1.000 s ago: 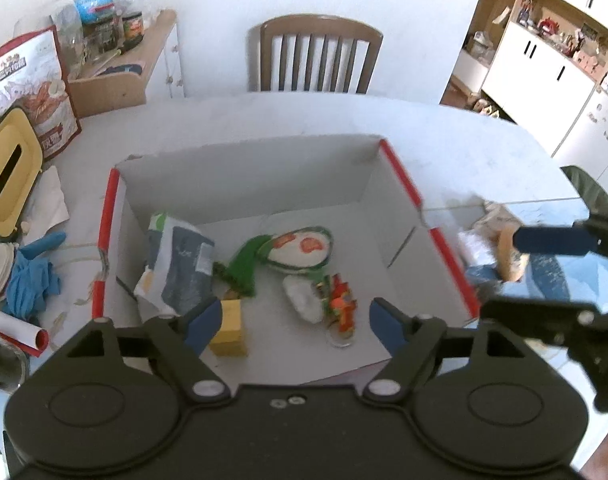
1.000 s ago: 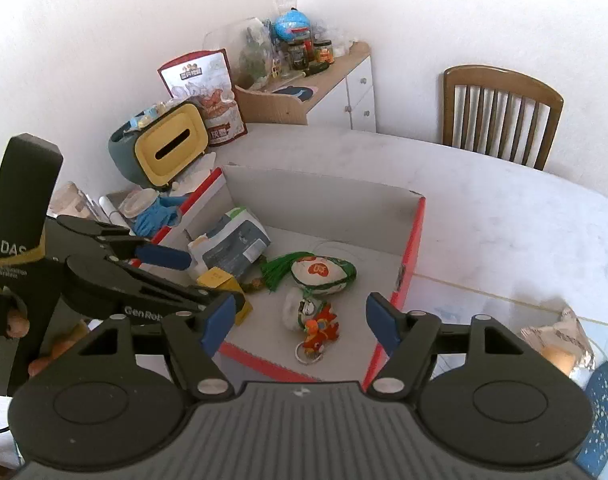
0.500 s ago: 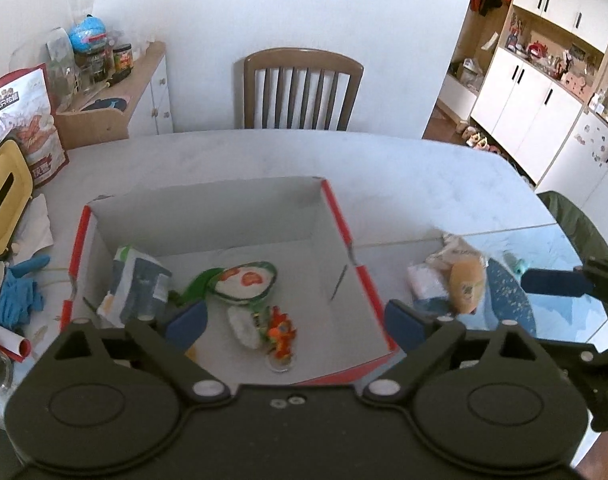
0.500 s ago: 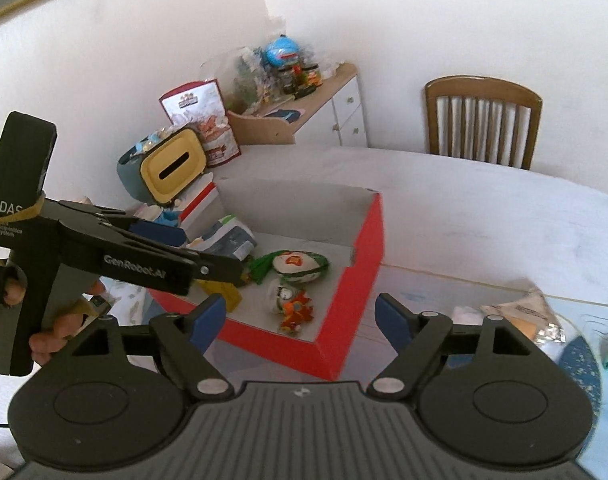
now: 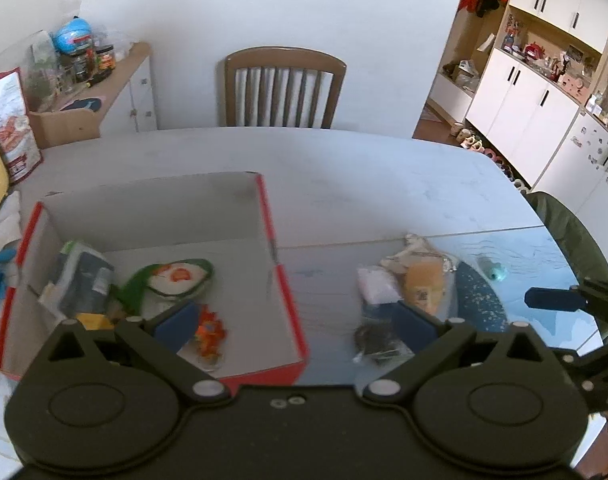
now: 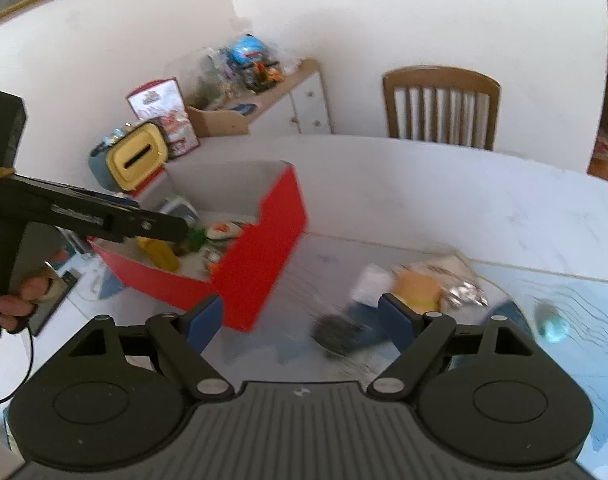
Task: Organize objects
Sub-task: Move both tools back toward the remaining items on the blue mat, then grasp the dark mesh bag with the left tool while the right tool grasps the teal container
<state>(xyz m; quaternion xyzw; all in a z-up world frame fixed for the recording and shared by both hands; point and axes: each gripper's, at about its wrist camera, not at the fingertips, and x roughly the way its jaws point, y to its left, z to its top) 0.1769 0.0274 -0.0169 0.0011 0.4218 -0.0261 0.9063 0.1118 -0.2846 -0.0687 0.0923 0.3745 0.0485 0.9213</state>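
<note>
A red-sided cardboard box (image 5: 282, 280) (image 6: 264, 252) stands on the table and holds a grey pouch (image 5: 84, 280), a green-edged pouch (image 5: 176, 276), a yellow block (image 5: 94, 322) and an orange keychain toy (image 5: 210, 332). To its right lies a loose pile: a white packet (image 5: 374, 288), an orange packet (image 5: 424, 288) (image 6: 418, 290), a dark packet (image 5: 374, 344) (image 6: 336, 334) and foil (image 6: 464, 294). My left gripper (image 5: 292, 326) is open and empty, above the box's right wall. My right gripper (image 6: 302, 322) is open and empty, just in front of the pile.
A small teal object (image 5: 494, 272) (image 6: 552, 326) lies right of the pile on a blue mat (image 5: 480, 300). A yellow-lidded bin (image 6: 138, 160) and snack bag (image 6: 160, 100) stand left of the box. A wooden chair (image 5: 284, 88) is behind the table. The table edge curves at the right.
Both grippers have pulled back and swung right, away from over the box toward the loose pile. Both stayed open and empty.
</note>
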